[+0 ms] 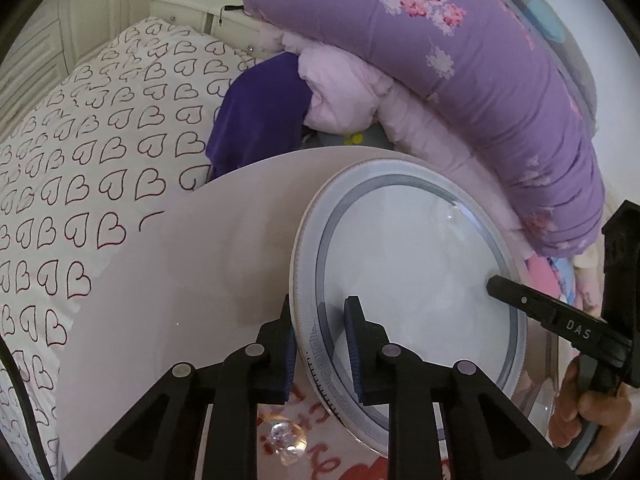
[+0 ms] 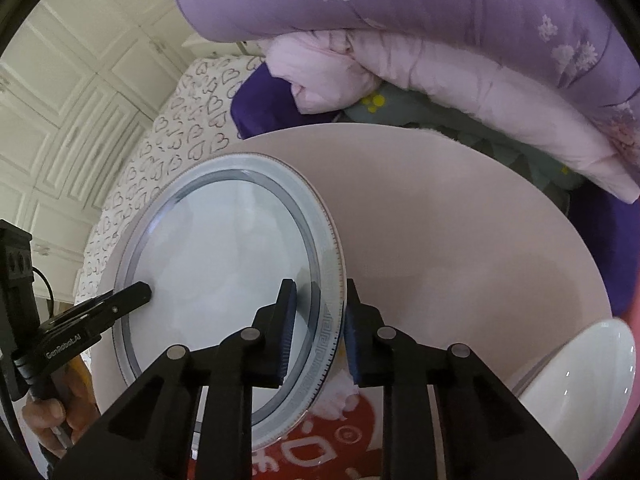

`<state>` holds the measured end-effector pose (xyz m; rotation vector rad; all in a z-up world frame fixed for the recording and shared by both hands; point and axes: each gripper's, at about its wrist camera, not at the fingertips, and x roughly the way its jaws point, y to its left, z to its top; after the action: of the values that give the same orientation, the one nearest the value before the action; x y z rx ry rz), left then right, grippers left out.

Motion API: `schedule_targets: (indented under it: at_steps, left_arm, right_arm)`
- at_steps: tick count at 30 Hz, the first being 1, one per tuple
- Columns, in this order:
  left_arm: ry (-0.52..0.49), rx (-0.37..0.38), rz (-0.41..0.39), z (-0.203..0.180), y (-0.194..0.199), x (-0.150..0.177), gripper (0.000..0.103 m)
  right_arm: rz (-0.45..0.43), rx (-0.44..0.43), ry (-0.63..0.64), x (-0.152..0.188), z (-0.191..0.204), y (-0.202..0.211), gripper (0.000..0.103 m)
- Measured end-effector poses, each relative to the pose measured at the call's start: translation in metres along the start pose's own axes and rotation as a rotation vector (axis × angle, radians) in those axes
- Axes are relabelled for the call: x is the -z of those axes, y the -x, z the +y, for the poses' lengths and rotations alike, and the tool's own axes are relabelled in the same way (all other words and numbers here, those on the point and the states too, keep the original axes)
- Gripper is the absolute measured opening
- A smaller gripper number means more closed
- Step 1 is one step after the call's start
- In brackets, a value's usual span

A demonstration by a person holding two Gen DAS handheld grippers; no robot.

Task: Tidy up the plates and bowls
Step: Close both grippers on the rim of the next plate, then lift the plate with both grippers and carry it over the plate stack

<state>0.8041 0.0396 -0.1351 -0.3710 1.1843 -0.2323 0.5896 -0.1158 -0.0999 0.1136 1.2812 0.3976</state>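
A large white plate with a blue-grey patterned rim (image 1: 404,256) (image 2: 224,256) is held over a round pale pink tabletop (image 1: 180,272) (image 2: 460,240). My left gripper (image 1: 320,344) is shut on the plate's left rim, one finger above and one below. My right gripper (image 2: 318,328) is shut on the opposite rim; its finger (image 1: 520,300) shows in the left wrist view, and the left gripper's finger (image 2: 124,296) shows in the right wrist view. A white bowl (image 2: 580,388) sits at the table's right edge.
A bed with heart-print sheet (image 1: 80,152) lies behind the table. Piled purple and pink quilts (image 1: 460,80) (image 2: 440,40) crowd the table's far side. A red-and-white mat (image 2: 316,440) and a clear glass object (image 1: 286,438) lie below the table edge. White cabinets (image 2: 60,120) stand left.
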Motion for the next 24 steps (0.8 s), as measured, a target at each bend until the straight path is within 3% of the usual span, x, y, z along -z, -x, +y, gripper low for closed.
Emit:
schedule_targets:
  at_steps: [16, 24]
  left_arm:
    - [-0.02, 0.028, -0.106, 0.013, 0.103, 0.067, 0.015]
    - [-0.05, 0.048, -0.165, 0.007, 0.168, 0.118, 0.015]
  right_arm:
    - [-0.095, -0.059, 0.021, 0.055, 0.029, 0.047, 0.021]
    - [-0.176, -0.086, 0.028, 0.092, 0.042, 0.087, 0.021]
